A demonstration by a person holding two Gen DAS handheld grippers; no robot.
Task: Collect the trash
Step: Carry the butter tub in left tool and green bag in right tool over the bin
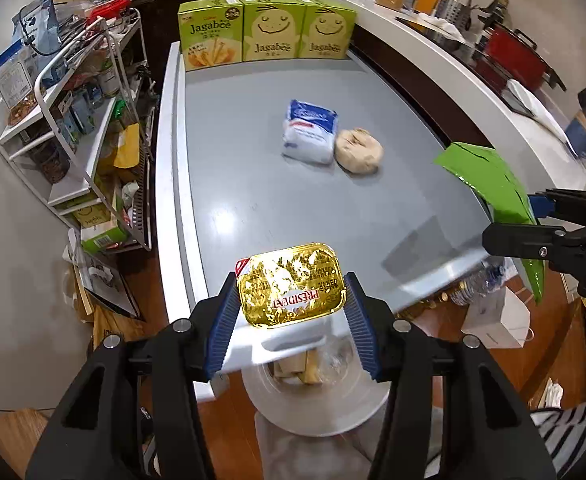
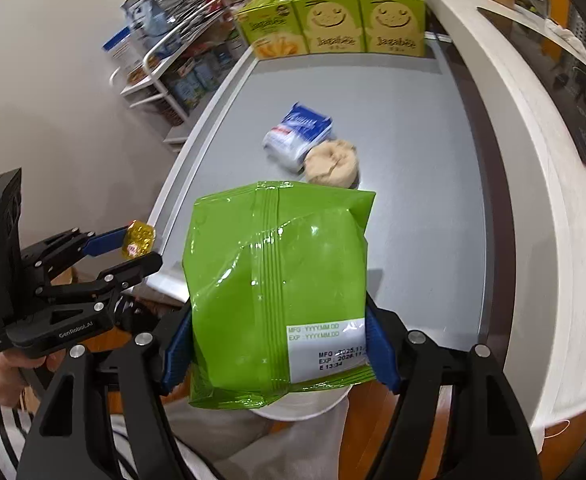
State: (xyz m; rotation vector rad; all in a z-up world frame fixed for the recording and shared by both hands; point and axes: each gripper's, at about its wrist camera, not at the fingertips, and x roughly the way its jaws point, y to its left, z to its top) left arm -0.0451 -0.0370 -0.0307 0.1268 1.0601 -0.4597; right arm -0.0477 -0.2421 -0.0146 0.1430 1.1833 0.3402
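Note:
My left gripper (image 1: 291,298) is shut on a gold foil butter pack (image 1: 291,285), held over the near table edge above a white bin (image 1: 317,396) with wrappers inside. It also shows in the right wrist view (image 2: 139,240). My right gripper (image 2: 279,344) is shut on a green snack bag (image 2: 277,292), held above the bin rim (image 2: 305,410); the bag shows at the right in the left wrist view (image 1: 493,188). A blue-white tissue pack (image 1: 311,132) and a crumpled beige ball (image 1: 359,151) lie side by side mid-table.
Three green Jagabee boxes (image 1: 265,30) stand at the far end of the grey table (image 1: 253,200). A white wire rack (image 1: 73,120) full of goods stands left. A white counter (image 1: 433,60) with kitchenware runs along the right. A white paper bag (image 1: 497,316) sits on the floor.

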